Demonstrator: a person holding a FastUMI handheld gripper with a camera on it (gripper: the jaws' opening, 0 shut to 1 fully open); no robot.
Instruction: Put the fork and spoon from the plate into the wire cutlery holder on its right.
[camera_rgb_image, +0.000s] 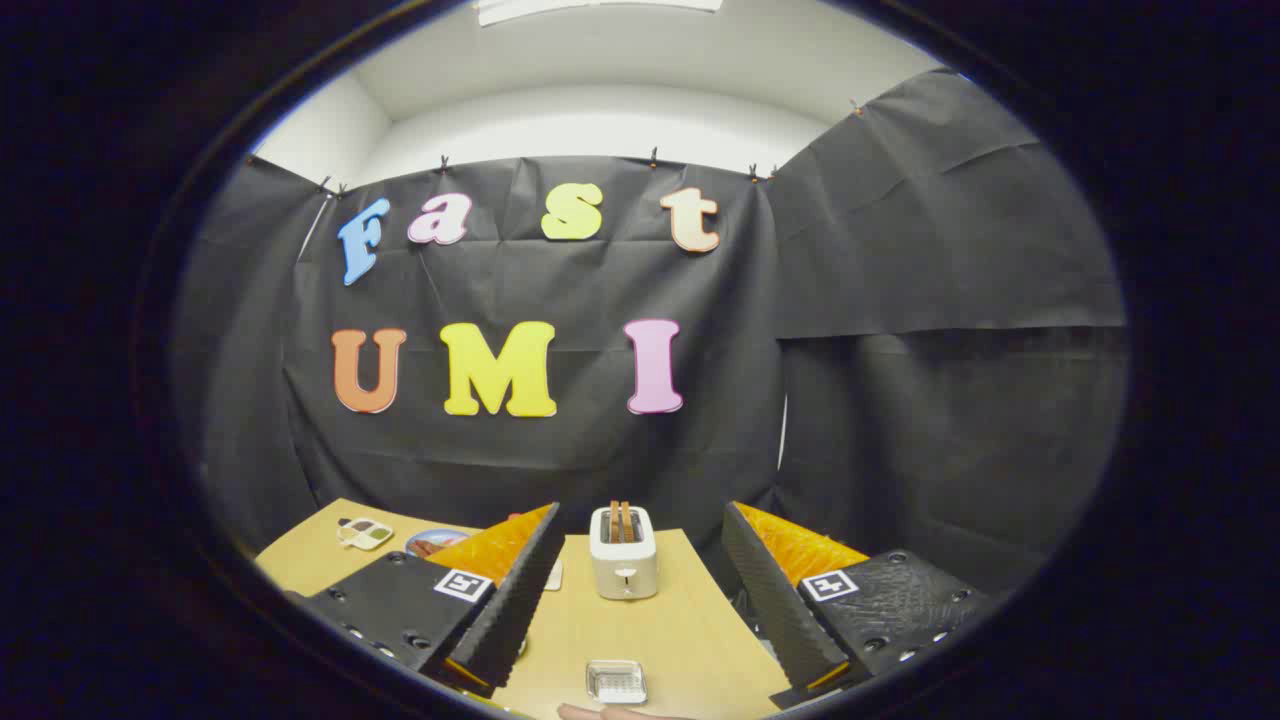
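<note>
Viewing from the gripper camera: a light wooden tabletop runs forward to a black cloth wall, with a white wall and ceiling above the cloth.
Hand-held gripper: released, its two fingers spread wide apart with nothing between the pads; both hang above the tabletop.
Toaster: white, upright near the far edge of the tabletop, seen in the gap between the fingers, with two brown slices standing out of its slots.
Wire holder: a small rectangular metal basket near the near edge of the tabletop, between the fingers and well apart from the toaster.
Plate: round, towards the far left corner of the tabletop, partly hidden behind the left finger; fork and spoon cannot be made out on it.
Small white dish: just left of the plate, near the far left corner.
Person's hand: a sliver at the near edge, just in front of the wire holder.
</note>
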